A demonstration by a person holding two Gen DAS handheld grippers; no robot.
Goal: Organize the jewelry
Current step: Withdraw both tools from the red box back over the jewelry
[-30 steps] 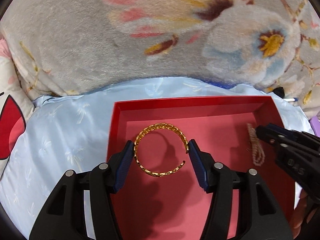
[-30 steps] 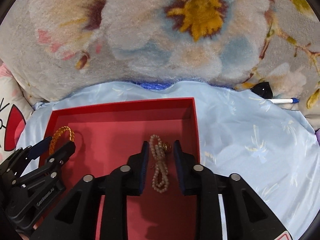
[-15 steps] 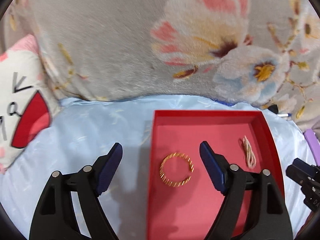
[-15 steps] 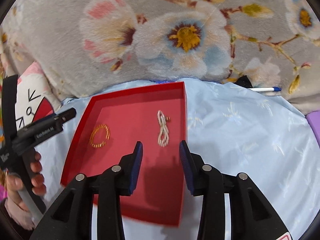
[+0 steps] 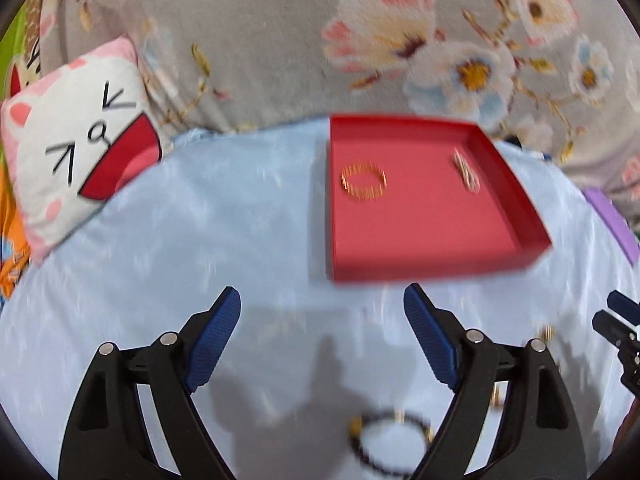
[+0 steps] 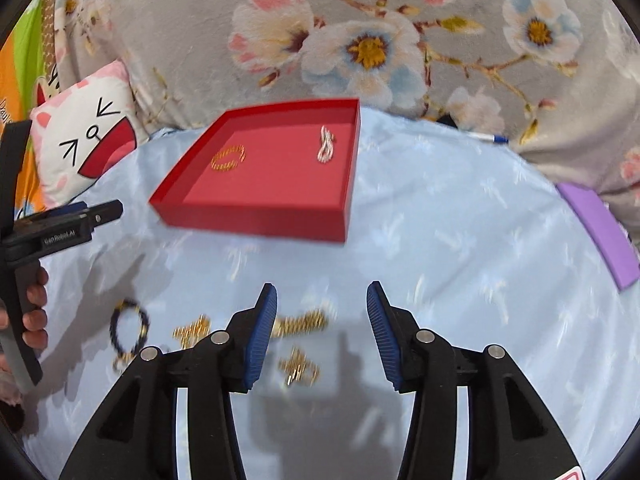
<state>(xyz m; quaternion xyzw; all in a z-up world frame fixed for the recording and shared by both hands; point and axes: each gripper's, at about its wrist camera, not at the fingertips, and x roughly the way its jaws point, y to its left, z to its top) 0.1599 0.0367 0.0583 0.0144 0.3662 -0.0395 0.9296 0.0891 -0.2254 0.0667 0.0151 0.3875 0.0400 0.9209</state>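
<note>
A red tray (image 5: pixel 424 268) (image 6: pixel 248 220) lies on a pale blue cloth. In it are a gold bangle (image 5: pixel 363 181) (image 6: pixel 228 158) and a pearl string (image 5: pixel 466 170) (image 6: pixel 326 145). My left gripper (image 5: pixel 322 308) is open and empty, above the cloth in front of the tray. A dark beaded bracelet (image 5: pixel 390 442) (image 6: pixel 130 326) lies below it. My right gripper (image 6: pixel 322 312) is open and empty over several loose gold pieces (image 6: pixel 300 324). The left gripper also shows at the left edge of the right wrist view (image 6: pixel 100 212).
A cat-face pillow (image 5: pixel 76 152) lies at the left. A floral plush blanket (image 6: pixel 360 40) rises behind the tray. A purple block (image 6: pixel 596 232) sits at the right edge and a pen (image 6: pixel 486 138) lies at the back right.
Both grippers have let go of the bangle and the pearl string in the tray, opened wide and pulled back toward me over the cloth.
</note>
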